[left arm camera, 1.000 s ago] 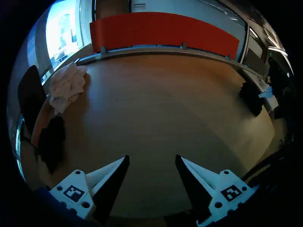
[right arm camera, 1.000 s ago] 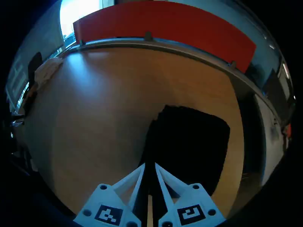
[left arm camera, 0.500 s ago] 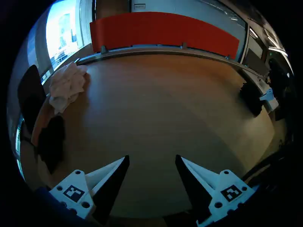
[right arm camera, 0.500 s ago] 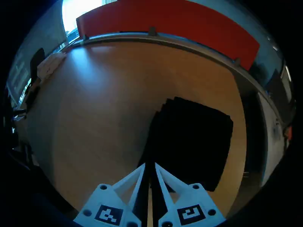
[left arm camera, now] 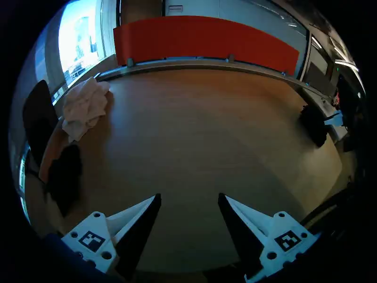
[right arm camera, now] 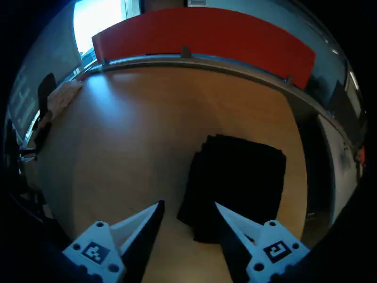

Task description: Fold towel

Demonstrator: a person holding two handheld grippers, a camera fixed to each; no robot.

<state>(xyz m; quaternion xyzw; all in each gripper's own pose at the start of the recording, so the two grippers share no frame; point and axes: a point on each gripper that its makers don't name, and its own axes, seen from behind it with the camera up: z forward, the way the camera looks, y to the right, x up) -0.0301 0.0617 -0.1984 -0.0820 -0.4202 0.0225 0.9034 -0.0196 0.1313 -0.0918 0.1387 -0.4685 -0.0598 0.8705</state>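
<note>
Both of my tools stand open and empty: the right tool [right arm camera: 188,203] hangs just over the near edge of the black towel [right arm camera: 240,179], the left tool [left arm camera: 189,195] above bare tabletop [left arm camera: 198,132]. That towel lies flat as a neat folded rectangle, so I judge this fold done. What may remain is the crumpled pale cloth [left arm camera: 84,106] at the tabletop's far corner.

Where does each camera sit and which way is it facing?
Left gripper view: rides the left gripper, facing across the wooden table toward the curved red panel; its open white fingers show below.
Right gripper view: rides the right gripper, facing the folded black towel; open fingers show.
Shared: table, panel, crumpled pale cloth.
</note>
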